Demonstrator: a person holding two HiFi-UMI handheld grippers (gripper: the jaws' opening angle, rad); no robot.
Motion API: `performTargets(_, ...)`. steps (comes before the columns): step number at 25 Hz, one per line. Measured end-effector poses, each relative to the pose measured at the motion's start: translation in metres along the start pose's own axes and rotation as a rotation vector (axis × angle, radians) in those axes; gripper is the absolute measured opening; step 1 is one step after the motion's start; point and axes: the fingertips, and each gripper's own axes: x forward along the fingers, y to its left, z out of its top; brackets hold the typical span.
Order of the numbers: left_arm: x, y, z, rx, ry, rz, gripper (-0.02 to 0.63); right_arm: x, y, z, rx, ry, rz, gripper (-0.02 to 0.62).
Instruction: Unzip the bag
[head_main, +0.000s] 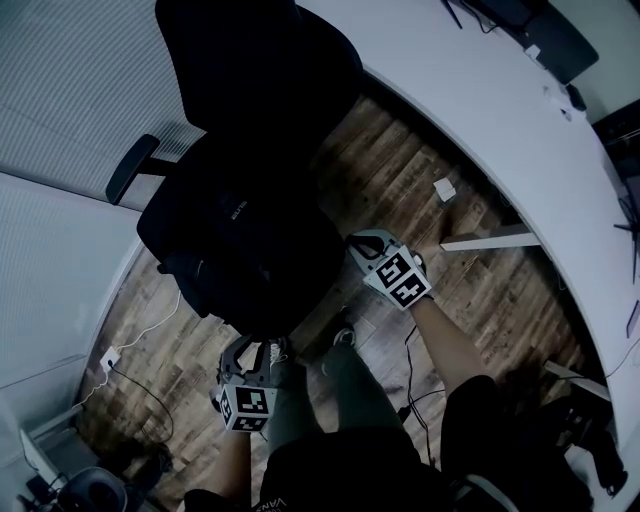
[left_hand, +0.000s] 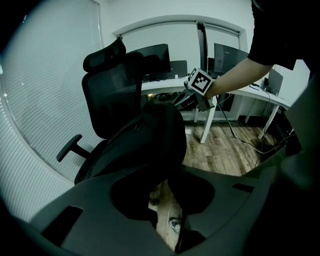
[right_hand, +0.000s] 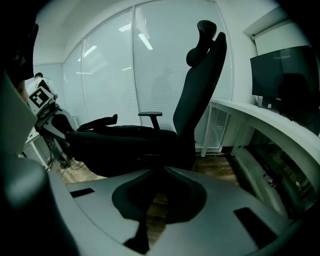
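A black bag (head_main: 240, 250) lies on the seat of a black office chair (head_main: 250, 50). In the head view my left gripper (head_main: 256, 352) sits at the bag's near edge and my right gripper (head_main: 352, 246) at its right edge. In the left gripper view the bag (left_hand: 150, 140) runs down between the jaws of the left gripper (left_hand: 161, 192), which grip its fabric. In the right gripper view the bag (right_hand: 130, 145) lies flat ahead. There the right gripper (right_hand: 154, 195) is shut on a thin dark tab at the bag's edge, apparently the zip pull.
A curved white desk (head_main: 480, 80) runs along the right, with a white leg (head_main: 490, 240) close to my right gripper. A small white box (head_main: 444, 188) and cables with a socket strip (head_main: 110, 357) lie on the wooden floor. The chair's armrest (head_main: 130, 168) juts out left.
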Motion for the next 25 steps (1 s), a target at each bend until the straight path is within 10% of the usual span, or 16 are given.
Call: performTargets(25, -0.075, 0.001, 0.023, 0.092, -0.198, -0.141, 0.187, -0.128, 0.104, 0.028, 0.39, -0.251, -0.319, 0.124)
